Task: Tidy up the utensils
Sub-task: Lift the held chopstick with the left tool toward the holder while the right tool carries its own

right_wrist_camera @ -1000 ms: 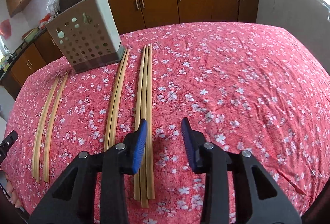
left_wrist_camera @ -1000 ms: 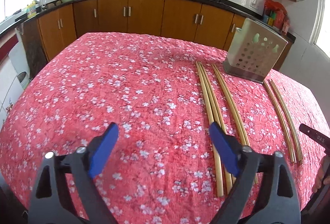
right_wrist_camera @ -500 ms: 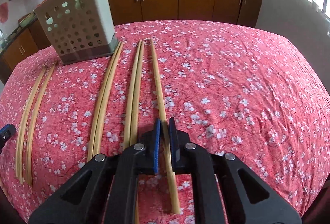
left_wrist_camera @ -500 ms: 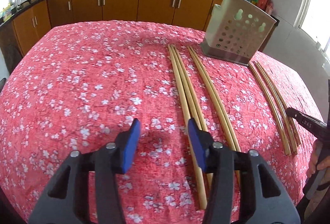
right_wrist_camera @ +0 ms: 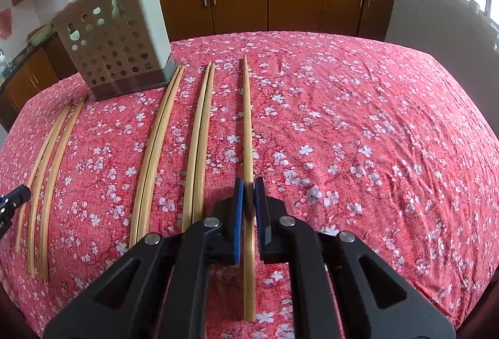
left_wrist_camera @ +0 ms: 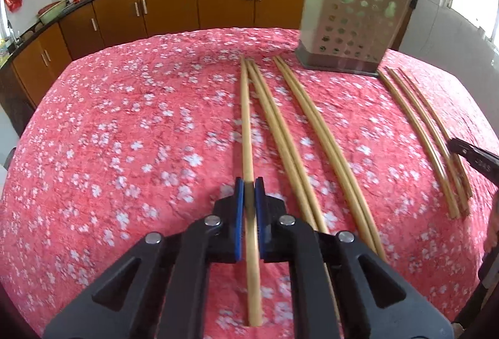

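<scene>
Long bamboo chopsticks lie in rows on a red flowered tablecloth [left_wrist_camera: 124,127] [right_wrist_camera: 358,127]. My left gripper [left_wrist_camera: 249,187] is shut on one chopstick [left_wrist_camera: 246,127], near its close end. My right gripper [right_wrist_camera: 248,186] is shut on one chopstick [right_wrist_camera: 247,120] that lies apart from the others, also near its close end. A perforated metal utensil holder [left_wrist_camera: 352,24] [right_wrist_camera: 118,39] stands upright at the far end of the rows. Pairs of chopsticks lie beside the held ones [left_wrist_camera: 324,133] [right_wrist_camera: 156,145].
Another chopstick group lies at the table's side [left_wrist_camera: 427,133] [right_wrist_camera: 46,170]. A black tool tip [left_wrist_camera: 474,158] [right_wrist_camera: 12,198] pokes in at that edge. Brown kitchen cabinets [left_wrist_camera: 193,2] with woks on the counter stand behind the table.
Both grippers went from open to shut, each closing on a chopstick. The right one closed first and pulled its chopstick aside from its group; the left one closed after it.
</scene>
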`<state>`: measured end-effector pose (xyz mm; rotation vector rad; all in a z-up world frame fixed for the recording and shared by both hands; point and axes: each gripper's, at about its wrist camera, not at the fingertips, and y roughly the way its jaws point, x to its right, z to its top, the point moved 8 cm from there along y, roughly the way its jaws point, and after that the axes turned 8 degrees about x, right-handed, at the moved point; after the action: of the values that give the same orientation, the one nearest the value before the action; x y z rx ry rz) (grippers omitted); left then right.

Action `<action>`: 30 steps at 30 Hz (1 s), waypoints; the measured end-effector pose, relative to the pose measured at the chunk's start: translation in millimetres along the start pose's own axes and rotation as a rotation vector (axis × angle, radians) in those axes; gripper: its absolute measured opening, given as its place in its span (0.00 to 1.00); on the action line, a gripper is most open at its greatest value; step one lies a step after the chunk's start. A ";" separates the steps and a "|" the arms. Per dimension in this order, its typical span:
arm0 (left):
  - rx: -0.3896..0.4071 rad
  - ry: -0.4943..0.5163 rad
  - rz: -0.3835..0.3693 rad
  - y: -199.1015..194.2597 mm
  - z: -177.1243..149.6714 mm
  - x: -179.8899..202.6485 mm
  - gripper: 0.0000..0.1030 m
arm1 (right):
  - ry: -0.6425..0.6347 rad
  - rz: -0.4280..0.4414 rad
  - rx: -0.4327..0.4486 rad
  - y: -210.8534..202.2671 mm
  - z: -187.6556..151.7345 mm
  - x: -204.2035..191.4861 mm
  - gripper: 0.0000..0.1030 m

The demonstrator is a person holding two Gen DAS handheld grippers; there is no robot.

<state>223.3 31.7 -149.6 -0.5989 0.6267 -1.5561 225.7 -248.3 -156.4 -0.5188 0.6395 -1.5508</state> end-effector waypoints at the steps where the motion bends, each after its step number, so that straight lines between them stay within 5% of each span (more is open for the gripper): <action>1: 0.000 -0.011 0.017 3.9 3.7 -6.6 0.08 | -0.009 -0.005 0.002 0.4 0.7 0.2 0.08; 8: 0.027 -0.088 0.038 18.7 18.5 -41.6 0.09 | 0.048 -0.047 0.023 13.7 15.6 30.6 0.08; 16: 0.028 -0.102 -0.015 8.3 10.6 -42.3 0.10 | 0.055 -0.022 0.023 13.9 15.2 39.0 0.08; 30: 0.025 -0.086 0.000 2.1 7.1 -39.7 0.08 | 0.060 -0.009 0.033 -0.3 7.5 35.7 0.07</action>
<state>232.6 70.8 -146.5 -0.6438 0.5413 -1.5278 227.6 -284.6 -152.4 -0.4518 0.6572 -1.5882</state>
